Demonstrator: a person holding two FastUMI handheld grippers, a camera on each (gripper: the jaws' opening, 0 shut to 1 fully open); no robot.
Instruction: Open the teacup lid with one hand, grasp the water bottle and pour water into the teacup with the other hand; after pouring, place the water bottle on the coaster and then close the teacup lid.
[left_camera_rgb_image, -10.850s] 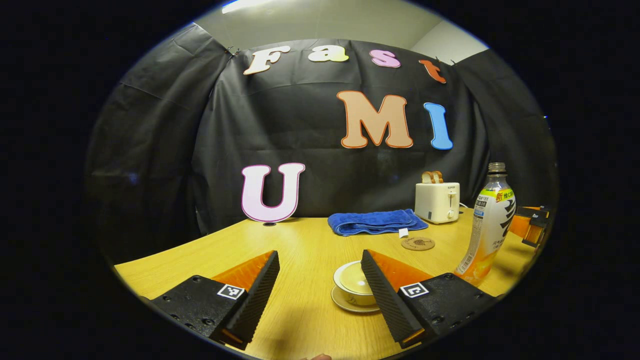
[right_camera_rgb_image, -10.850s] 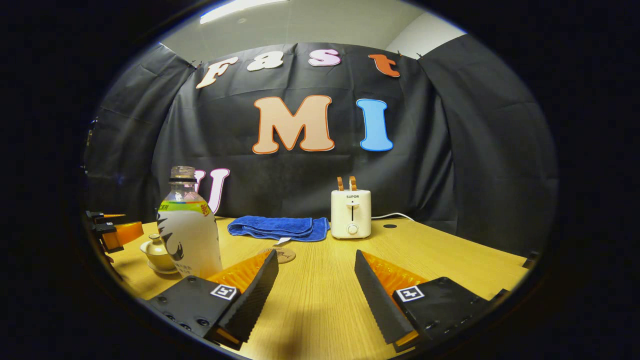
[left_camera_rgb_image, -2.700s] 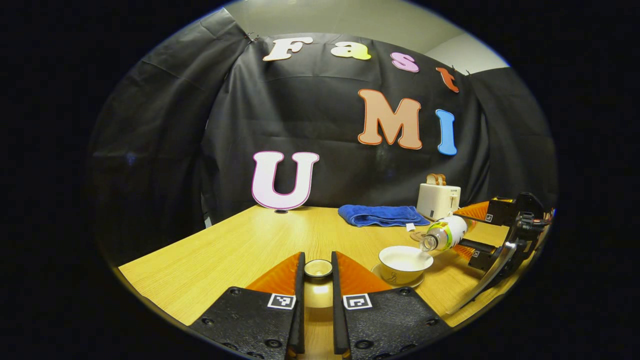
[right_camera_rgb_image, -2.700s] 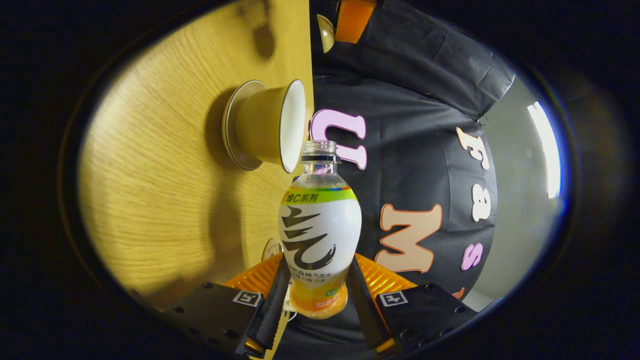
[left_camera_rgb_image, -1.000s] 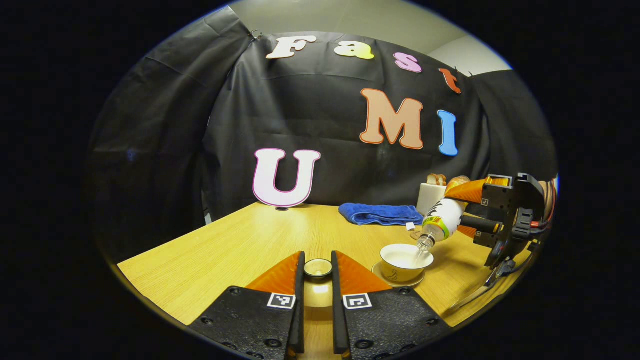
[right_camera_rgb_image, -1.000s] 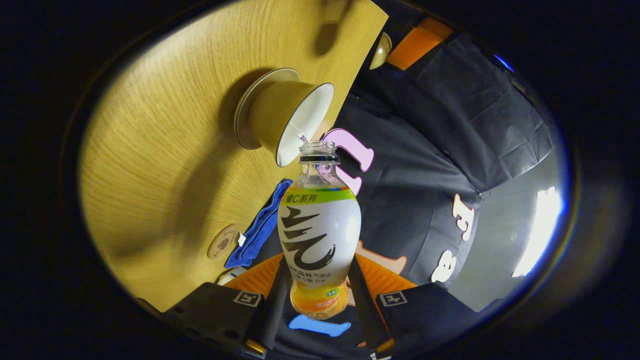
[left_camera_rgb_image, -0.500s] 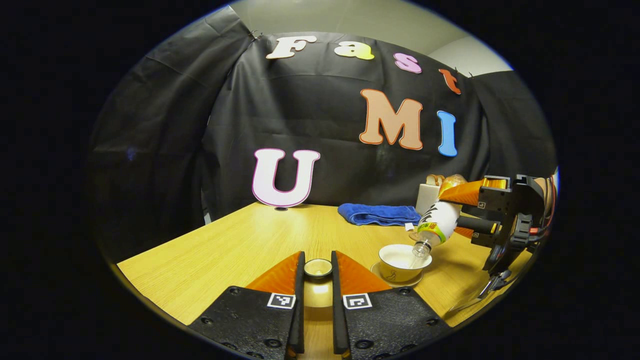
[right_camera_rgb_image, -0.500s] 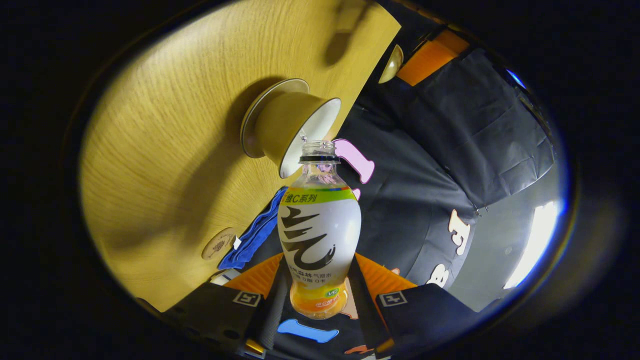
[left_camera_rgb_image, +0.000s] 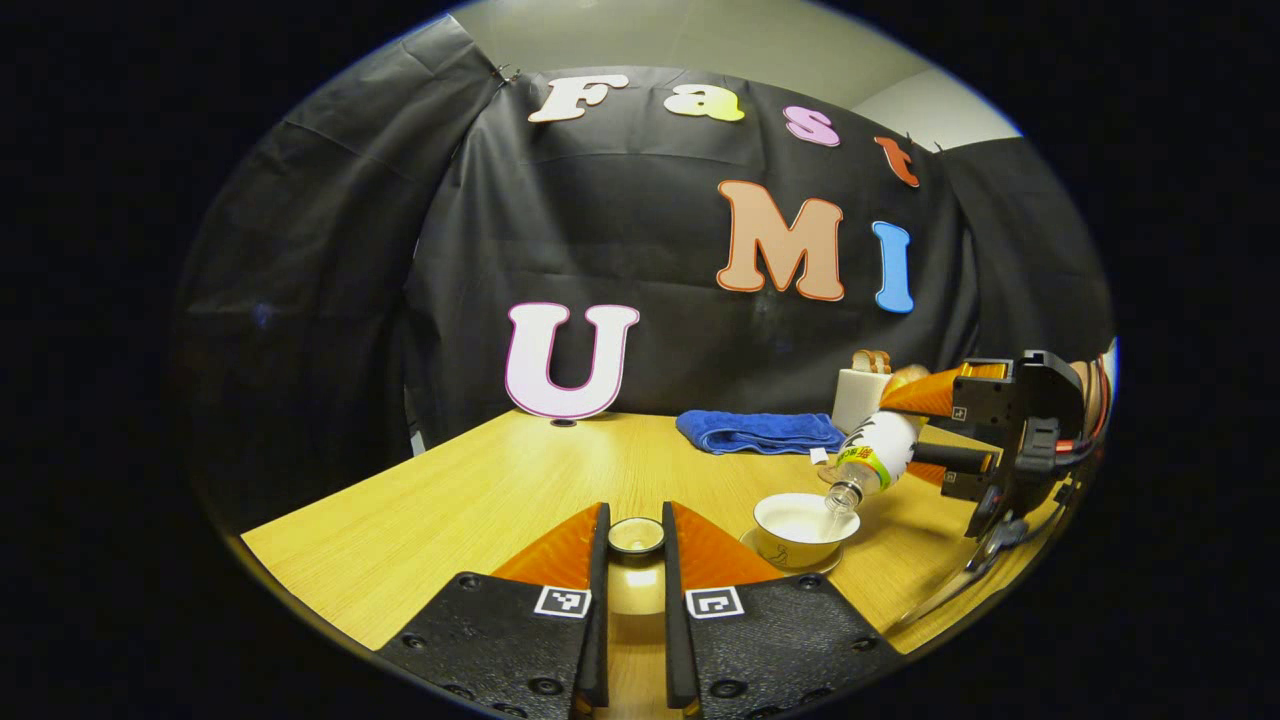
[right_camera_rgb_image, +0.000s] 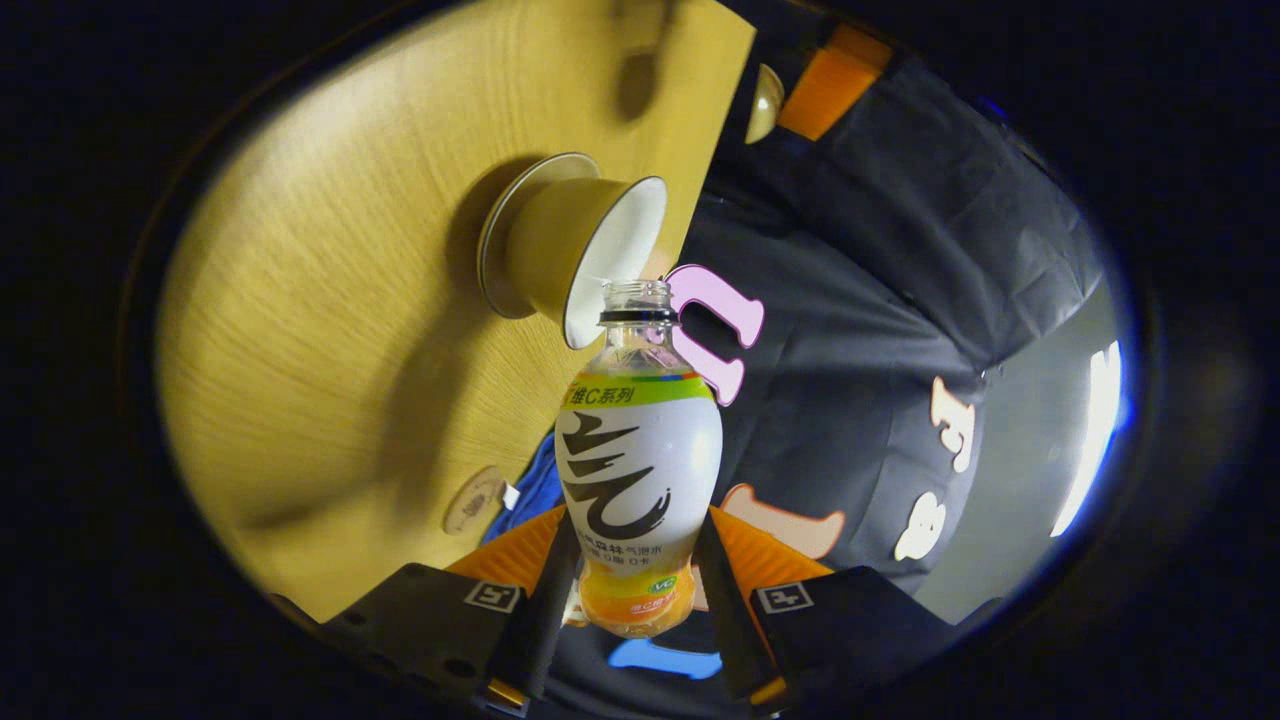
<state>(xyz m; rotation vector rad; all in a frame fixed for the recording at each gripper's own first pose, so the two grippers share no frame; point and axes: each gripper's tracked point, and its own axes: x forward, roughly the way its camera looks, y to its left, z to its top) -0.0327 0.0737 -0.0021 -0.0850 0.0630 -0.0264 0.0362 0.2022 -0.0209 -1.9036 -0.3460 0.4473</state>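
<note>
**Pour in progress: bottle mouth over the cup rim, coaster beyond**

In the left gripper view, working left to right:

1. The left claw is closed down on the teacup lid, with both fingers pressing on it. The lid is held clear of the cup, to the cup's left.
2. The teacup stands uncovered on its saucer on the counter, just right of the left claw.
3. The water bottle is tipped mouth-down. Its long axis slopes from the right claw down and left to the cup's right rim. A thin stream appears to run from the mouth into the cup.
4. The right claw grips the bottle at its lower body; the right gripper view shows both fingers pressing against the bottle's sides.

Governing relation: the coaster lies on the counter beyond the cup, next to the blue towel. The right claw already carries the bottle, so the set-down likely needs the bottle brought upright, then carried away from the cup toward the towel. The left claw is the nearer one for returning the lid.
</note>
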